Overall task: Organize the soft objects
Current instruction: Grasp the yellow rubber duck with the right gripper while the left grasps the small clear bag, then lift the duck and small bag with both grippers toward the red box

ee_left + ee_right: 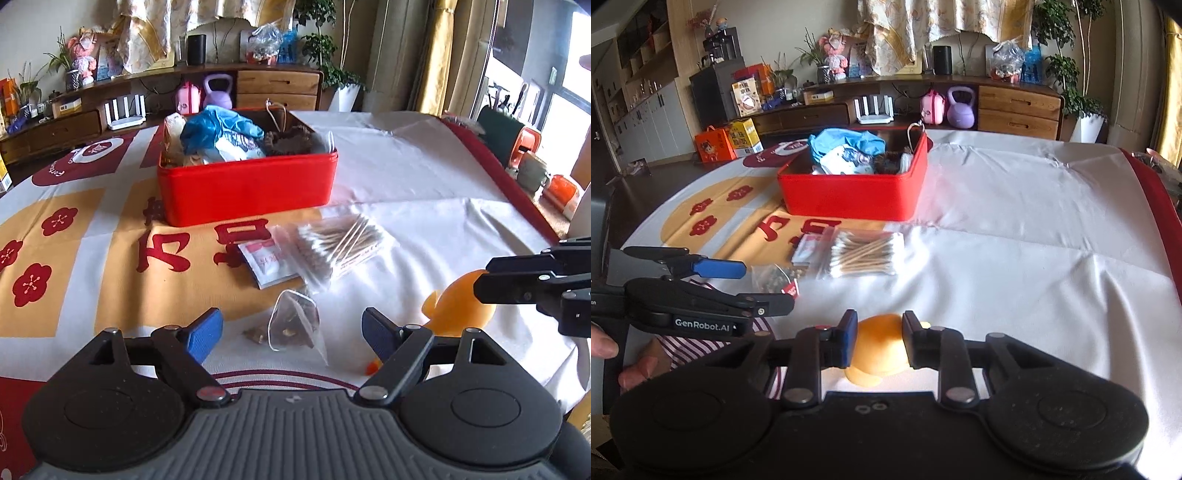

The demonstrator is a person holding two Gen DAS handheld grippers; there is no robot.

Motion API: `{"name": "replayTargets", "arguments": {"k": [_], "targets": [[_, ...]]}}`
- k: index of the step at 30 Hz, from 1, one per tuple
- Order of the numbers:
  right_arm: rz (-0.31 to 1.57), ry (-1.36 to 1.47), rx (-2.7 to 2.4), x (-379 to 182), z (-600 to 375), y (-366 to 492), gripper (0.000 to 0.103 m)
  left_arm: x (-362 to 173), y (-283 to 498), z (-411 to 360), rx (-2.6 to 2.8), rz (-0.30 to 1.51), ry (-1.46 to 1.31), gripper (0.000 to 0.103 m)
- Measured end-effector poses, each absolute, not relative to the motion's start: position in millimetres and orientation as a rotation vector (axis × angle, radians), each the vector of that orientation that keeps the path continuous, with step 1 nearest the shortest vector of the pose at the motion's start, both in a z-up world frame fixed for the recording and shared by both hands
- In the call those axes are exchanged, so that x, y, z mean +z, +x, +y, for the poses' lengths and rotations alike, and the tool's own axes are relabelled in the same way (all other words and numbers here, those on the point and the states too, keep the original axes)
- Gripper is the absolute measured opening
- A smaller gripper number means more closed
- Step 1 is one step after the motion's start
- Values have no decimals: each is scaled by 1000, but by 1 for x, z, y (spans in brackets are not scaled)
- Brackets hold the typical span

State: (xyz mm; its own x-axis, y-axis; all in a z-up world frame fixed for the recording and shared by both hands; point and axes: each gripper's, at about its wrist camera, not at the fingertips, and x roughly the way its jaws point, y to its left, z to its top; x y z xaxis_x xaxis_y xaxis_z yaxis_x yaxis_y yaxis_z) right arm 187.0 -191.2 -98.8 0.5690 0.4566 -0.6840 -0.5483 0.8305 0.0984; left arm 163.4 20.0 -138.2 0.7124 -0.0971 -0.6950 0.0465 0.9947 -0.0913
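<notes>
Nearest the left wrist camera, the left gripper [291, 332] stands with jaws wide apart, nothing pressed between its blue pads; a clear pyramid sachet [295, 321] lies on the cloth between them. Beside it, the right gripper [880, 338] has its pads closed against the sides of an orange soft toy [881, 347], which rests low near the tablecloth [1015, 258]. Farther back, a red box [247, 188] already holds a blue bag, crumpled wrappers and a dark fuzzy item. Outside it remain a bag of cotton swabs [340, 243], a flat white packet [264, 264], the sachet and the toy, so the task appears roughly half complete.
</notes>
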Motion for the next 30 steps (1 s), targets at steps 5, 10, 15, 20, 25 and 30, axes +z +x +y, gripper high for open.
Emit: {"name": "replayTargets", "arguments": {"k": [5,10,15,20,25,30], "targets": [[802,-122,578,-111,-194,191,33,-145,165,21,-73,780,-56,74],[829,-94,577,-120,-197,196,40,-148,169,22,-81,783,-51,66],[849,-110,564,-128,-194,201,57,-149,172,18,-88,784,-40,50],[865,-76,582,-131,-197,204,44,-150,174,15,-87,782,-27,33],[848,-78,582,-128,-195,198,33,-150,172,14,-98,775,-16,23],[815,-60,574,-121,-195,191,24,-146,170,13,-84,765,-13,16]]}}
